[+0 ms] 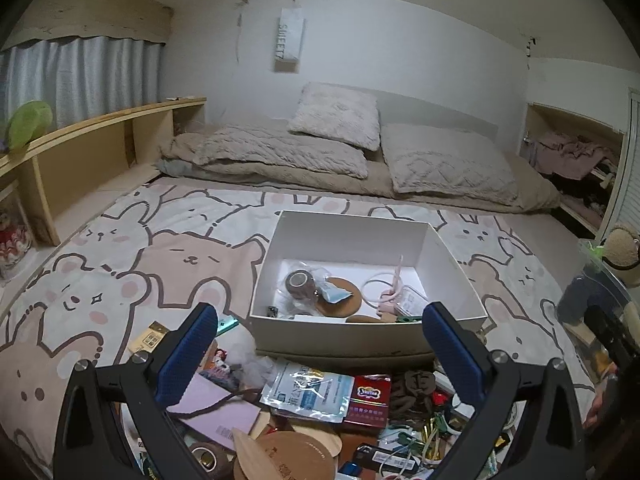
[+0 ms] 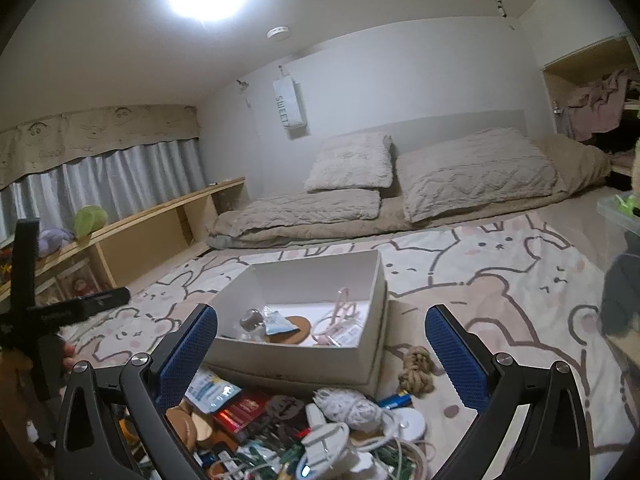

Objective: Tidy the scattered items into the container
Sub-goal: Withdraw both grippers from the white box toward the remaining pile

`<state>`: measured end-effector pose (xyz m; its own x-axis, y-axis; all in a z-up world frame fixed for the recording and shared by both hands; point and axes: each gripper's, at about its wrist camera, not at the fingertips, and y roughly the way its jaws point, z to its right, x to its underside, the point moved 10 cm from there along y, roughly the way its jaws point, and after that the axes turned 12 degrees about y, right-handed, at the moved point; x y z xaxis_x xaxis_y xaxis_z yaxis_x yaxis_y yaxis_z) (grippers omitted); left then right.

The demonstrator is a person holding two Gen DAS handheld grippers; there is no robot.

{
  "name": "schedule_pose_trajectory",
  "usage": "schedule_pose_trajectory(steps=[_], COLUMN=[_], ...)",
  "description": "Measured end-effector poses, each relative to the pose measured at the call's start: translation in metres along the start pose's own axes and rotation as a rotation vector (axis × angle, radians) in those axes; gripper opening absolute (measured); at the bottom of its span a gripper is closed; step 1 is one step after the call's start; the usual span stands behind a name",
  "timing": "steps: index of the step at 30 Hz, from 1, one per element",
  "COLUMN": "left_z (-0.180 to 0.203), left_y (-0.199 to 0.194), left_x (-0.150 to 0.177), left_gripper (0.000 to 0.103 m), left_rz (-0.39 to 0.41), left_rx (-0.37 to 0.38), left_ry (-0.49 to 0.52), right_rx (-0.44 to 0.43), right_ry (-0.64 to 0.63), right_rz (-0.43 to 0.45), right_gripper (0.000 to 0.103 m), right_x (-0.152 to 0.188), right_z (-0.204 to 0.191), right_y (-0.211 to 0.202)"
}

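Brown rope knot (image 2: 417, 369), right view only

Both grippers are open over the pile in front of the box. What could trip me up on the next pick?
1. The white cables are tangled through the pile, so lifting one item may drag its neighbours along.
2. The clear packet lies flat and overlaps the red packet; the left gripper might pinch both or slip off.
3. The rope knot sits apart near the white box; reaching it with the right gripper could nudge the box's corner.
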<state>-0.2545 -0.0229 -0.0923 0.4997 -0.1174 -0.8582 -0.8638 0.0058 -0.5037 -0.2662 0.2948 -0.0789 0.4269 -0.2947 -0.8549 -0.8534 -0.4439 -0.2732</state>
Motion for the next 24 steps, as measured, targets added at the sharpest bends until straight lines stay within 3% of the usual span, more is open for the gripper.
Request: schedule_pose_trajectory(steps=[11, 24], left_z=[-0.019, -0.032], left_y=[0.000, 0.031], left_x=[0.043, 0.128], left_gripper=[0.103, 0.103], left_rz=[0.014, -0.135], left_rx=[-0.099, -0.109], left_ry=[0.009, -0.119], right_rx=[0.025, 0.078], right_ry=[0.011, 0.059], right_rz=[0.005, -0.050], right_gripper=[0.103, 0.103], right_x=[0.020, 0.039], right_z=[0.015, 0.037], right_y=[-0.007, 0.003])
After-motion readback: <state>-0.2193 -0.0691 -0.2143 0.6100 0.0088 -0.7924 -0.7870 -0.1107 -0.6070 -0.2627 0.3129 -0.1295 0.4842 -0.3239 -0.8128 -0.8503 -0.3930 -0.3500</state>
